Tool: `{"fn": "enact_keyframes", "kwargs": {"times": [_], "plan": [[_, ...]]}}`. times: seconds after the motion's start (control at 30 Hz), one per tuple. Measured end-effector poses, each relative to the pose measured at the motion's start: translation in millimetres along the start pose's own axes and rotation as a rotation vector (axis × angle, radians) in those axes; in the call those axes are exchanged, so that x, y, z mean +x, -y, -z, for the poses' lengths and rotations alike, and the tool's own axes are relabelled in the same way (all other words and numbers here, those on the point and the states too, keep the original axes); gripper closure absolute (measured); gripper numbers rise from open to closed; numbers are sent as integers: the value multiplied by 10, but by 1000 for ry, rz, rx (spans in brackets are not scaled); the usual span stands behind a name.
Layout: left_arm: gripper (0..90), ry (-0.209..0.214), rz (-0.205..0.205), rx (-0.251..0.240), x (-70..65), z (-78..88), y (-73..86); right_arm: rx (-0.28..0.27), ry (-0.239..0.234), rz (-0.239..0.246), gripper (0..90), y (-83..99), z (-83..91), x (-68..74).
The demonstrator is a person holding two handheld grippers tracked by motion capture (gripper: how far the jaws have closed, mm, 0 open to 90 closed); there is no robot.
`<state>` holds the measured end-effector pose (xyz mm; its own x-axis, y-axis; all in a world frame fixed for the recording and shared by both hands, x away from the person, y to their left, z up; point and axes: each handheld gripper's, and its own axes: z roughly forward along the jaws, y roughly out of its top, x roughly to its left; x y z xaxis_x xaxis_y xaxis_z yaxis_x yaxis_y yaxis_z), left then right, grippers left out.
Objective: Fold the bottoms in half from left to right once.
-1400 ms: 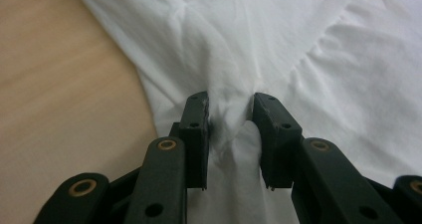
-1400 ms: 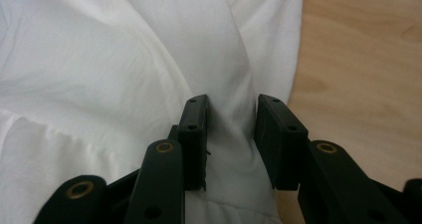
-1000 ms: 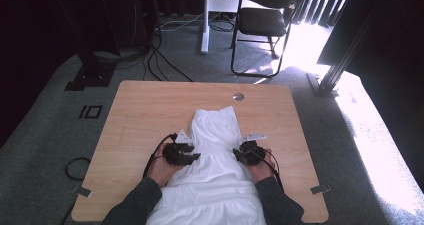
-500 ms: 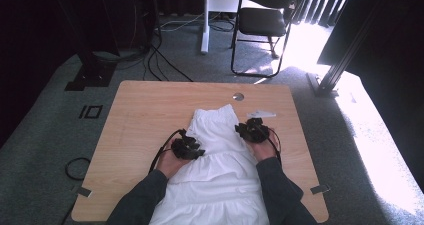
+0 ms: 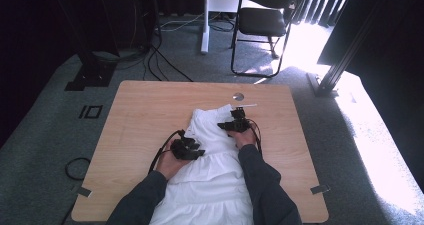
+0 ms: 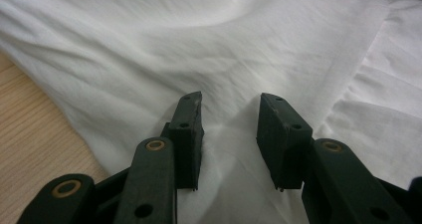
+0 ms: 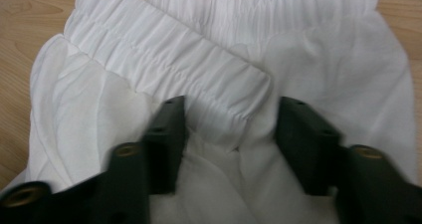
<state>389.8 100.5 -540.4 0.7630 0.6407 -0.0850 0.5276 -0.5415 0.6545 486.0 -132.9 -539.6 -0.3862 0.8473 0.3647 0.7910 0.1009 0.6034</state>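
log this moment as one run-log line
left gripper: open on garment | right gripper: jaws just opening, waistband between | table

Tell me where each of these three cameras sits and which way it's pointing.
High view: above the person's side, looking forward and down on the light wooden table; both forearms enter from below.
Left gripper view: rides the left hand-held gripper, looking along its parted black jaws at smooth cloth.
Right gripper view: rides the right hand-held gripper, facing the gathered elastic band.
Shared: all three show the white gathered fabric garment.
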Motion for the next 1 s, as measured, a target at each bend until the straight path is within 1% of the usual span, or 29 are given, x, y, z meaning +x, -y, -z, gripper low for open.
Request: {"fn": "enact_keyframes", "kwargs": {"times": [0.07, 0.1, 0.13, 0.17, 0.23, 0.27, 0.33, 0.37, 0.4, 0.43, 0.47, 0.5, 0.53, 0.6, 0.63, 0.67, 0.73, 0.77, 0.8, 0.83, 0.9, 0.97, 1.0], "plan": [[624, 5, 2, 0, 6, 3, 2, -33, 5, 43, 762, -19, 46, 23], [617, 8, 6, -2, 5, 3, 4, -47, 9, 50, 805, -32, 83, 29], [608, 11, 10, -6, 5, 2, 8, -65, 4, 56, 825, -47, 130, 30], [600, 12, 12, -7, 4, 3, 10, -86, 5, 63, 833, -64, 180, 29], [586, 16, 12, -8, -3, 7, 11, -114, 13, 87, 833, -102, 270, 22], [573, 20, 12, -5, -3, 15, 9, -124, 10, 102, 832, -129, 314, 16], [550, 21, 15, -9, -12, 24, 4, -141, 32, 147, 830, -193, 398, 13], [539, 22, 16, -10, -12, 31, 0, -150, 42, 158, 831, -239, 451, 9], [519, 26, 24, -13, -8, 44, -7, -161, 54, 164, 832, -267, 483, 10], [505, 26, 24, -13, -8, 44, -7, -161, 54, 164, 832, -267, 483, 10], [505, 21, 27, -21, -9, 54, -11, -184, 72, 168, 832, -313, 543, 15], [487, 20, 28, -24, -8, 57, -11, -204, 62, 162, 832, -368, 612, 5], [487, 22, 33, -29, -4, 57, -11, -207, 69, 167, 832, -385, 633, 5], [480, 28, 42, -28, 6, 65, -7, -205, 101, 203, 832, -420, 675, 21], [480, 25, 40, -24, 6, 71, -3, -215, 126, 216, 835, -427, 702, 25], [480, 20, 33, -13, -2, 70, 1, -234, 158, 216, 840, -434, 736, 20], [480, 15, 12, 19, -27, 32, 19, -253, 187, 200, 842, -454, 766, -27], [480, 15, 9, 11, -32, 21, 30, -233, 240, 202, 841, -467, 742, -65], [480, 20, 19, 11, -22, 22, 28, -195, 272, 196, 838, -477, 698, -119], [481, 23, 29, 9, -17, 22, 27, -168, 274, 178, 829, -469, 642, -189], [481, 28, 27, 10, -8, 25, 28, -153, 287, 184, 809, -437, 574, -251], [481, 34, 28, 10, 1, 27, 27, -149, 280, 150, 784, -401, 519, -322], [480, 34, 28, 10, 1, 27, 27, -149, 280, 150, 784, -401, 519, -322]]}}
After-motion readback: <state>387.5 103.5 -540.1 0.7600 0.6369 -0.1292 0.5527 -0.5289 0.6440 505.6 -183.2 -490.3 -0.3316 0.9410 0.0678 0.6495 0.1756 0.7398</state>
